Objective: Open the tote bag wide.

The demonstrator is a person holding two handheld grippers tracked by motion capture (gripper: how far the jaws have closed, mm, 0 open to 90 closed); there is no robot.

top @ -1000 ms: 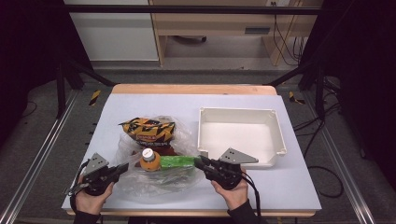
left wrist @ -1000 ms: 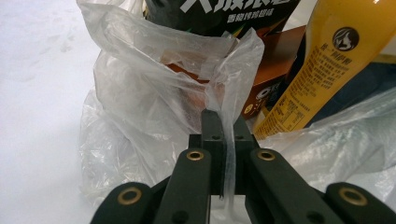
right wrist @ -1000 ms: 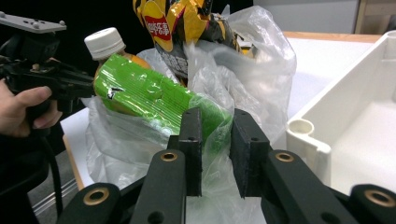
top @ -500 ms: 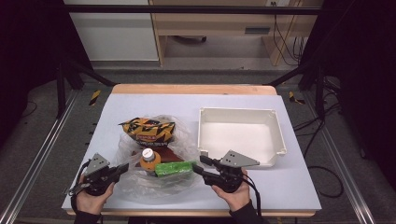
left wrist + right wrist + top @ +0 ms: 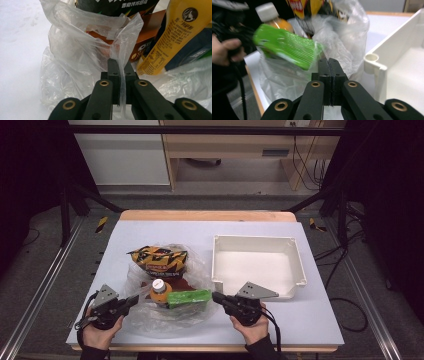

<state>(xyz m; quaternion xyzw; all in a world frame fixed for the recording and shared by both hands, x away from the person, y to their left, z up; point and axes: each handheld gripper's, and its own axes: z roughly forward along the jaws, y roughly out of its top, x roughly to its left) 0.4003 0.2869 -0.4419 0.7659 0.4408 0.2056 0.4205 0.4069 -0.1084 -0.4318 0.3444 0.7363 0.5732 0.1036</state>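
Fingers of both grippers closed at the edges of a clear plastic bag
Fingers of the left gripper (image 5: 134, 300) in the high view sit at the left edge of the plastic bag (image 5: 165, 317) on the white surface (image 5: 310, 320); the right gripper (image 5: 218, 297) points at the bag's right edge, just beside the green pack (image 5: 188, 298), with an orange bottle (image 5: 160, 292), a yellow snack bag (image 5: 159, 260) and a white tray (image 5: 257, 265) near. Left gripper view: the fingers (image 5: 113, 66) pinch a fold of the bag (image 5: 75, 55), the bottle (image 5: 172, 37) to their right. Right gripper view: the fingers (image 5: 324, 66), which have just been closing, meet with nothing visible between them; the blurred green pack (image 5: 287, 45) lies just beyond, the tray (image 5: 394, 62) to the right
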